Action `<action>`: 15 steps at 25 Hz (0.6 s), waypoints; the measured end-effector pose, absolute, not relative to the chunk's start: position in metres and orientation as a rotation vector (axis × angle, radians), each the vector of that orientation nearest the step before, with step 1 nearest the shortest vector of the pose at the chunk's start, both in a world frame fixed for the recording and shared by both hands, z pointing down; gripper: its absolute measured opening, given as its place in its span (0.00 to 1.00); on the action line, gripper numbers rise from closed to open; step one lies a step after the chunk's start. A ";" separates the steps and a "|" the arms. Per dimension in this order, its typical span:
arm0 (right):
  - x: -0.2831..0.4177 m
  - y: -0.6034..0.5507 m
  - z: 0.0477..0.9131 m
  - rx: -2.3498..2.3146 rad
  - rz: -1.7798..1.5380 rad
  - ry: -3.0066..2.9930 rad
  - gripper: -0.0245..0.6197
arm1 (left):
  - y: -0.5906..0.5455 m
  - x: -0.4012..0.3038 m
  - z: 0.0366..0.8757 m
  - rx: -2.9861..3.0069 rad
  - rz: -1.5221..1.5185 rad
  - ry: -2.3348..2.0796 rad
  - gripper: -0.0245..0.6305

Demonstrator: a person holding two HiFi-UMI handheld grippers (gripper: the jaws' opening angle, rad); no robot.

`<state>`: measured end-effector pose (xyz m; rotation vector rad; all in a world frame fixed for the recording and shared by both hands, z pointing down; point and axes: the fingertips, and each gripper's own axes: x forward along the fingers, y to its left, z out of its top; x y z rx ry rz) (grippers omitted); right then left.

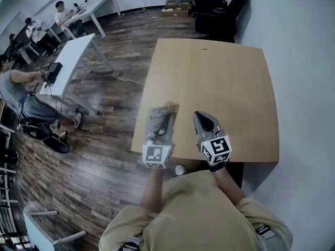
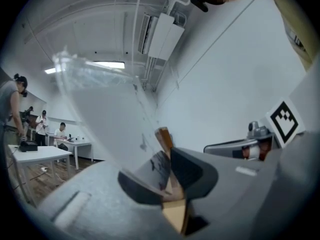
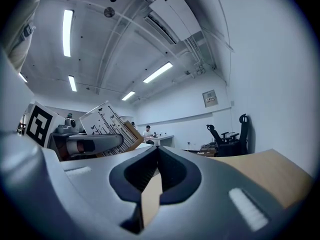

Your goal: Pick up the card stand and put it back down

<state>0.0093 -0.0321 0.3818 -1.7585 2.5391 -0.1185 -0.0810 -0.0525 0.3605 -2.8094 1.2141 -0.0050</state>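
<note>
The card stand (image 1: 163, 118) is a clear sheet with a printed card, set in a wooden base. My left gripper (image 1: 161, 127) is shut on it over the near left part of the wooden table (image 1: 209, 77), and the stand is tilted. In the left gripper view the pads (image 2: 187, 171) clamp the wooden base (image 2: 164, 138), and the clear sheet (image 2: 100, 114) rises to the upper left. My right gripper (image 1: 205, 123) hangs beside it, shut and empty. In the right gripper view its jaws (image 3: 156, 156) meet, with the card stand (image 3: 107, 124) and the left gripper (image 3: 92, 144) at left.
The table's near edge (image 1: 209, 161) lies just under both grippers, and a white wall runs along its right side. Black office chairs (image 1: 220, 9) stand beyond the far edge. White desks (image 1: 68, 61) with seated people are off to the left across the wood floor.
</note>
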 end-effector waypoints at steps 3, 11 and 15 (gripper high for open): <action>0.046 -0.017 0.373 -1.805 -0.095 2.506 0.05 | -0.039 -0.038 0.357 -2.847 -0.006 1.127 0.12; 0.183 0.076 0.357 -1.990 -0.116 2.363 0.05 | 0.036 0.102 0.351 -2.945 -0.070 0.903 0.12; 0.248 0.123 0.364 -2.079 -0.164 2.282 0.05 | 0.077 0.175 0.360 -2.998 -0.122 0.772 0.12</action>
